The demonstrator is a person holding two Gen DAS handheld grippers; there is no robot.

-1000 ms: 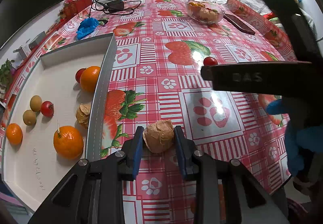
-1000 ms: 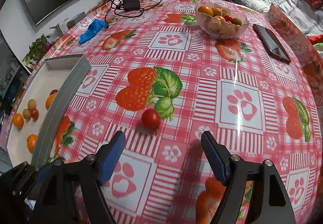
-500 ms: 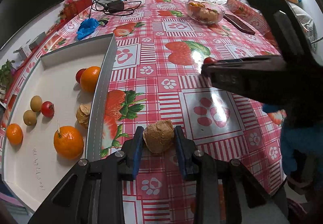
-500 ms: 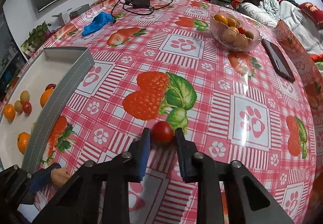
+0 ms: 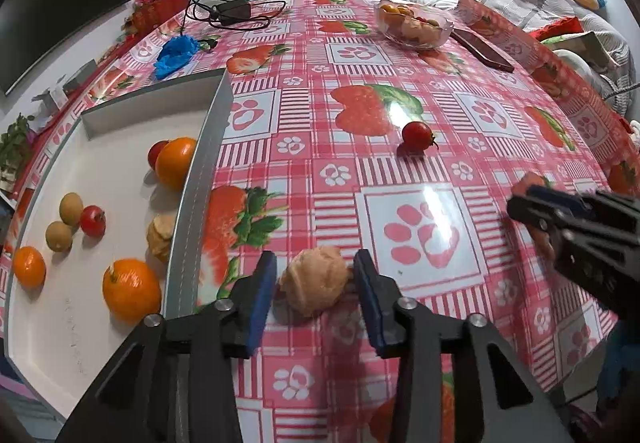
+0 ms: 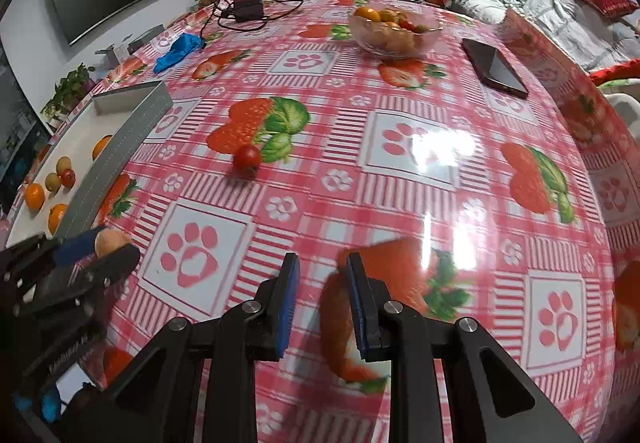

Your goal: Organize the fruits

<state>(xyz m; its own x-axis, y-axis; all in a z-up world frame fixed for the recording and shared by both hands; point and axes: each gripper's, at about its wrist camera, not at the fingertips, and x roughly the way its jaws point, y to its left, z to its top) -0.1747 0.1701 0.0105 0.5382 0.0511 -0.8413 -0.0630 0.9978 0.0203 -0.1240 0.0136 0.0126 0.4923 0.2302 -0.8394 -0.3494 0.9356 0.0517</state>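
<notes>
Resting on the table (image 5: 400, 55), a walnut (image 5: 314, 280) sits between the blue pads of the left gripper (image 5: 316, 291); the fingers are spread, the right pad touching or nearly touching the nut, the left pad showing a thin gap. Just left of it runs the grey rim of a white tray (image 5: 196, 203). In the tray: a large orange (image 5: 131, 290) near the front, a second walnut (image 5: 161, 235) against the rim, another orange (image 5: 175, 162) with a red fruit (image 5: 157, 153) tucked behind it, two small brown round fruits (image 5: 71, 203) (image 5: 59, 236), a cherry tomato (image 5: 93, 220) beside them, a small tangerine (image 5: 29, 267) at the far left. A loose cherry tomato (image 6: 247, 160) lies on the checked tablecloth, well apart from both grippers, at the edge of a printed strawberry. Right gripper (image 6: 322, 299) hangs over the cloth nearer the table's front, fingers slightly parted, nothing between them; picture there a bit blurred. Farther back: a glass bowl (image 6: 394, 33) holding oranges and other fruit, a dark phone (image 6: 494, 67) right of it, a blue cloth (image 6: 178, 51) and a black charger with cable (image 6: 248, 9) toward the left.
</notes>
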